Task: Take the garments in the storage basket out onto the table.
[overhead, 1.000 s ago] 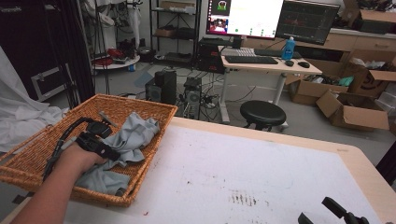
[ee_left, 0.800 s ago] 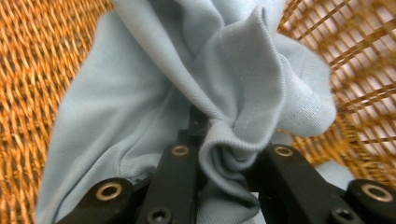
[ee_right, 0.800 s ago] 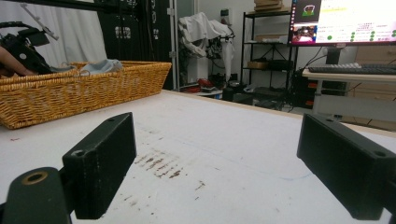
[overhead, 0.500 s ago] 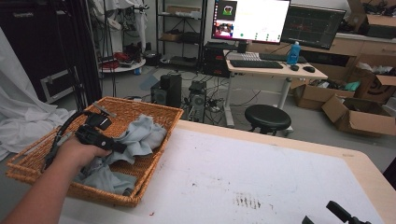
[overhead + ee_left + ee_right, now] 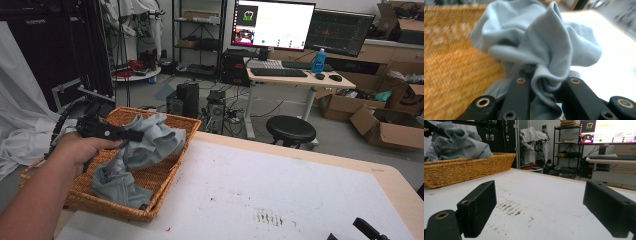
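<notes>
- We read this as a robotics or data-collection lab, not a home.
- Far centre: a big monitor [image 5: 272,22] with software windows, a second dark monitor [image 5: 339,32] to its right, both over a desk [image 5: 300,77] with keyboard [image 5: 278,72], mice and a blue bottle [image 5: 318,60].
- Under that desk we see PC towers [image 5: 187,99] and loose cables on the floor.
- Far left: metal shelving [image 5: 197,37] with gear, plus black stands.
- Far right: open cardboard boxes [image 5: 382,127] on the floor.
- A round black stool [image 5: 291,129] beyond the worn white work table [image 5: 280,185].
- White sheet [image 5: 20,115] hung at left.
</notes>
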